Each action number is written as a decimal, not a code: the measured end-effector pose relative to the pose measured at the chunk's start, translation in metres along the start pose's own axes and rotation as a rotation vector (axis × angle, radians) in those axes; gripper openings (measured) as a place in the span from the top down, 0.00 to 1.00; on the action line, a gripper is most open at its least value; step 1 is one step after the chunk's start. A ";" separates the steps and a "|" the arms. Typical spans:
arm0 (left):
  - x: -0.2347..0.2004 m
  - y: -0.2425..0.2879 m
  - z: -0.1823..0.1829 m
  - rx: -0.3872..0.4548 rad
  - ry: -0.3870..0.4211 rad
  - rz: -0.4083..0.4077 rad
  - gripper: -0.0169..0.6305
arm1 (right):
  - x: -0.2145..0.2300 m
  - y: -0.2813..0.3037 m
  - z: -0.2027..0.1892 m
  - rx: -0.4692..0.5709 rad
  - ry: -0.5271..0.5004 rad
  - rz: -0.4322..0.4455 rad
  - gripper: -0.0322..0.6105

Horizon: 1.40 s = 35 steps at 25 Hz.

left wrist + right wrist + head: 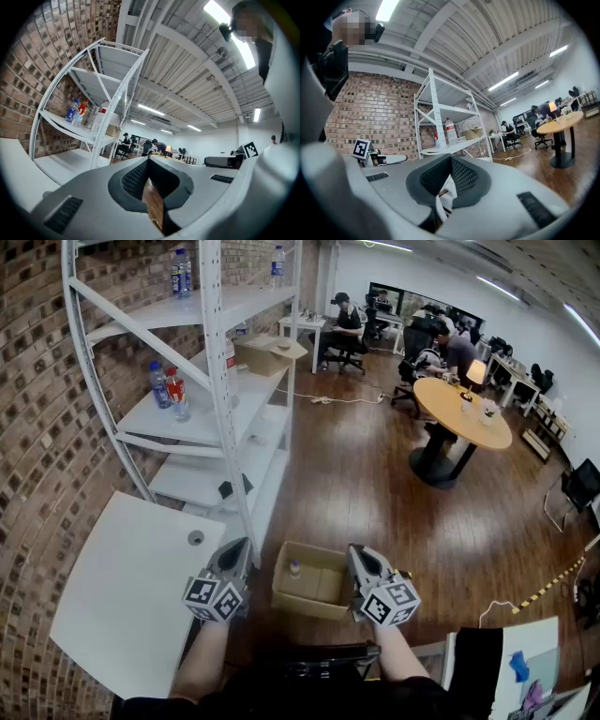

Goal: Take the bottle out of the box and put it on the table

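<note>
My left fingers [235, 561] are pressed together with nothing between them. My right fingers [360, 563] are pressed together too, and they hold nothing. Both point away from me, out over the wooden floor [375, 493].

The box [305, 601] sits on the floor between my two hands. It is brown cardboard and its top flaps are open. The bottle [294, 568] is inside it, in the left part, close to the left wall. It is small and clear with a pale cap, and it looks like it stands up straight. The rest of the box shows only bare cardboard. My fingers do not touch the box or the bottle.

The table [122, 615] is white and stands on my left, just beside the box. It has a little round hole [195, 538] near its far edge.

Farther away on the left is a white shelf rack [217, 381] by a brick wall [42, 427]. On its middle shelf stand a blue-capped bottle [158, 385] and a red-labelled bottle [177, 395], side by side. The top shelf holds two more bottles [182, 272]. A second cardboard box [268, 354] sits open on the rack; I cannot tell what is in it.

Far off on the right is a round wooden table [464, 413].
</note>
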State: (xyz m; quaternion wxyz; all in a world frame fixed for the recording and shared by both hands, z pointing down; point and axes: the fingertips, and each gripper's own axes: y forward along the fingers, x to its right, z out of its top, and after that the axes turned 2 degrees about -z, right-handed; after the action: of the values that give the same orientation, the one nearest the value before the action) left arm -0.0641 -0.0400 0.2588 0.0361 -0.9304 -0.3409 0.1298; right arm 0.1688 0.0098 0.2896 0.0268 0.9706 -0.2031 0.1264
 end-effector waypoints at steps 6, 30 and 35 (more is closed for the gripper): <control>-0.021 -0.006 0.001 0.010 0.000 0.019 0.99 | -0.011 0.014 -0.001 -0.022 -0.020 -0.004 0.94; -0.022 0.117 -0.012 0.068 0.061 0.157 0.99 | 0.112 0.116 0.038 -0.026 -0.022 0.162 0.94; -0.019 0.135 -0.020 0.055 0.069 0.170 0.99 | 0.134 0.122 0.042 -0.026 -0.019 0.160 0.94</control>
State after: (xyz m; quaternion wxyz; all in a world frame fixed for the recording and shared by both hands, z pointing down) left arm 0.0116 -0.1547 0.2607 0.0625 -0.9586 -0.2555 0.1095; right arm 0.2485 -0.1579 0.2837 0.0275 0.9519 -0.2821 0.1165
